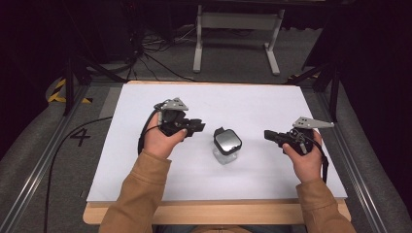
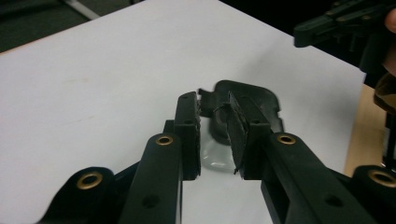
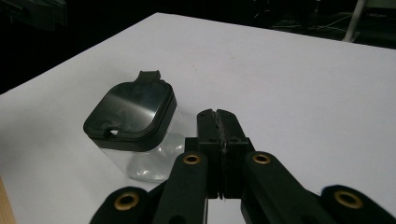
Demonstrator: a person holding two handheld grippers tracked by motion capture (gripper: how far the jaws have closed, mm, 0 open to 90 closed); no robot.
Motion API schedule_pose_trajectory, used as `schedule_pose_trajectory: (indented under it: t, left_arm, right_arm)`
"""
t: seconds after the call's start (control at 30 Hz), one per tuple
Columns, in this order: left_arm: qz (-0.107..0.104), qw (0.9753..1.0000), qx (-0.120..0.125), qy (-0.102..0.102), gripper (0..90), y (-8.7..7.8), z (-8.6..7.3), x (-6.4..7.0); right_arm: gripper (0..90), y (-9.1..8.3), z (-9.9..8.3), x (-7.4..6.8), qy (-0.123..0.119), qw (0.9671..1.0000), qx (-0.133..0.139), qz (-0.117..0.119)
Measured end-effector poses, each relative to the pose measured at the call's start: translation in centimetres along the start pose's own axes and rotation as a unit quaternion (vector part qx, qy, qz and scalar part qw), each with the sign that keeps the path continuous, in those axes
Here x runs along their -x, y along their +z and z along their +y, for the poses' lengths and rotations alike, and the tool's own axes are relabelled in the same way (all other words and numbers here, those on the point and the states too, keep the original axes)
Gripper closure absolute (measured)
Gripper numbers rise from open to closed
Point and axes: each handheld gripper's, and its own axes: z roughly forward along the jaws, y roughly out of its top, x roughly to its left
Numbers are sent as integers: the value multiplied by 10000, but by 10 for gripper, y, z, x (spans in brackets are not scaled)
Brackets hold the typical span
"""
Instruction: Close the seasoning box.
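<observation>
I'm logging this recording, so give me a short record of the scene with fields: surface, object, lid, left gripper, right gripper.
surface: white board on a wooden table
object: small clear square jar, upright, near the board's middle
lid: black, closed, with a tab at one edge
left gripper: jaws slightly apart, aimed at the jar, not touching it
right gripper: jaws shut, empty, to the jar's right

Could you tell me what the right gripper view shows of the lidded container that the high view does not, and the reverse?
The right gripper view alone shows the clear container's side wall, the tab at the rim of the black lid, and the right gripper's jaws pressed together. The high view alone shows both hands, with the left gripper and right gripper flanking the container. Both show it upright on the white table, lid on, untouched.
</observation>
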Motion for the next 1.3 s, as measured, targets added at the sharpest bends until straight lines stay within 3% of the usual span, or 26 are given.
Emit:
schedule_pose_trajectory:
  t: [0.13,0.2,0.43,0.53,0.7,0.73,0.8,0.83,0.93,1.3]
  left_arm:
    - [413,9988,-197,-176,690,-14,-9,-13]
    - [521,9981,-229,-249,681,-18,-13,-16]
    - [690,9961,-368,-404,650,-32,-25,-22]
    - [807,9948,-479,-397,619,-37,-30,-24]
    - [847,9943,-483,-437,608,-42,-34,-23]
    - [854,9941,-505,-433,605,-42,-35,-23]
    - [875,9938,-534,-436,604,-44,-37,-23]
    - [896,9934,-537,-464,603,-46,-38,-23]
    - [895,9936,-514,-458,606,-49,-39,-23]
    - [856,9940,-575,-362,597,-41,-37,-21]
  right_arm:
    - [899,8,1,1,-40,9998,-167,53]
    - [898,15,1,1,-54,9995,-300,74]
    - [898,39,-1,0,-249,9968,-717,234]
    - [898,56,-5,0,-409,9929,-1057,366]
    - [899,73,-10,-2,-487,9891,-1300,487]
    - [899,82,-13,-4,-521,9870,-1423,543]
    - [899,84,-14,-4,-504,9863,-1457,582]
    - [899,91,-17,-5,-532,9839,-1572,656]
    - [899,98,-21,-6,-590,9812,-1696,709]
    - [899,97,-22,-12,-654,9806,-1752,580]
